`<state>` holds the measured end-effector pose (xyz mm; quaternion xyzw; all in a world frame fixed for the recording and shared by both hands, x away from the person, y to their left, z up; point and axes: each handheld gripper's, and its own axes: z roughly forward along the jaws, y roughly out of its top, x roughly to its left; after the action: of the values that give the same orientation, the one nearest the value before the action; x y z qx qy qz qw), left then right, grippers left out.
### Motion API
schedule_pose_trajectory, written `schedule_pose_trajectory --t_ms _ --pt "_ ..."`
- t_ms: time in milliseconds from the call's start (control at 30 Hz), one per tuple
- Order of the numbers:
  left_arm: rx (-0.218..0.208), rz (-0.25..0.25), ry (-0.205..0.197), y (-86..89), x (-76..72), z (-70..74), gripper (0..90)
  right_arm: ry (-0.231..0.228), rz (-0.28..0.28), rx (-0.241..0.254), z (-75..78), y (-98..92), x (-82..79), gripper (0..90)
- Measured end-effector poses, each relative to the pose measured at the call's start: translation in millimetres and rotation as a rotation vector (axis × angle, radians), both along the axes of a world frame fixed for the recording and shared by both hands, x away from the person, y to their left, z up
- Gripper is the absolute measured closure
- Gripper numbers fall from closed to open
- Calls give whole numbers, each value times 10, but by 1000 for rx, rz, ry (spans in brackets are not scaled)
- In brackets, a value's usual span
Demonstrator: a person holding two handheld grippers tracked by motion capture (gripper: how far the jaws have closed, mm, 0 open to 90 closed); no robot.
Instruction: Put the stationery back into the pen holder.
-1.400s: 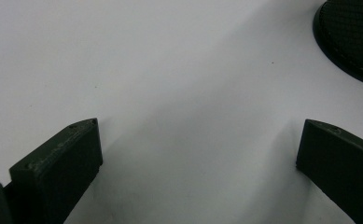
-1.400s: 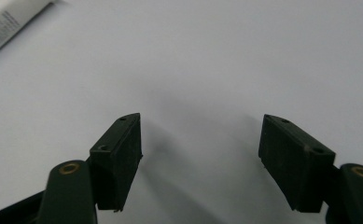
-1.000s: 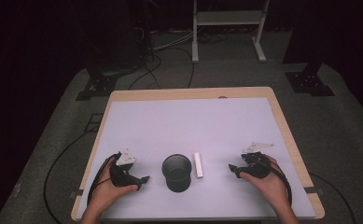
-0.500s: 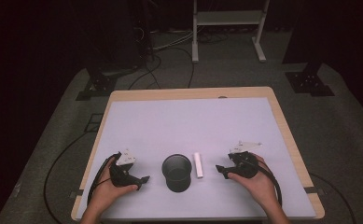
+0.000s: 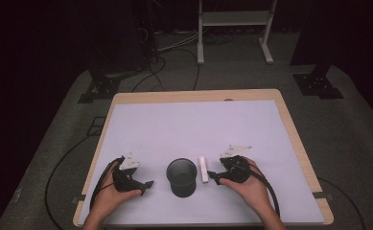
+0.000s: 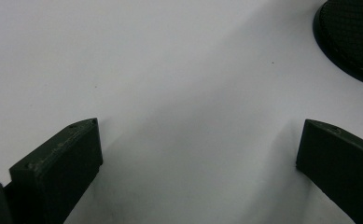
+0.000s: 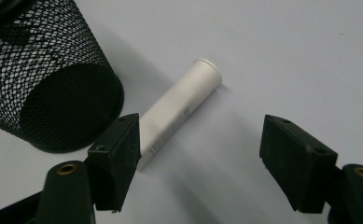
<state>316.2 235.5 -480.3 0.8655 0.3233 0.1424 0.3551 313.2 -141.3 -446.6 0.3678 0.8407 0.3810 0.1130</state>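
A black mesh cup (image 5: 181, 176) stands upright near the table's front edge, also seen at the upper left of the right gripper view as the mesh cup (image 7: 44, 88). Just right of it lies a white cylinder (image 5: 203, 168), a short tube with faint print (image 7: 179, 109). My right gripper (image 5: 214, 176) is open, low over the table, its left jaw beside the tube's near end; nothing is between the jaws. My left gripper (image 5: 148, 184) rests open left of the cup, with bare table between its jaws (image 6: 198, 154) and the cup's base (image 6: 352, 37) at the upper right.
The white table surface (image 5: 193, 124) has a wooden rim. Beyond the far edge are a dark floor mat, cables, stand feet and a white shelf frame (image 5: 232, 24). Cables trail from both grippers off the front edge.
The right gripper has moved left toward the white tube and the cup. The left gripper, cup and tube have stayed put.
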Motion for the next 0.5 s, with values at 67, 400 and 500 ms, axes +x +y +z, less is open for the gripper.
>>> schedule_pose_trajectory --t_ms 67,400,500 --pt "0 0 0 0 0 0 0 2 6 0 -8 41 5 283" --pt "0 0 0 0 0 0 0 11 23 -15 -80 194 52 283" --pt "1 0 0 0 0 0 0 9 24 -22 -103 225 66 283"
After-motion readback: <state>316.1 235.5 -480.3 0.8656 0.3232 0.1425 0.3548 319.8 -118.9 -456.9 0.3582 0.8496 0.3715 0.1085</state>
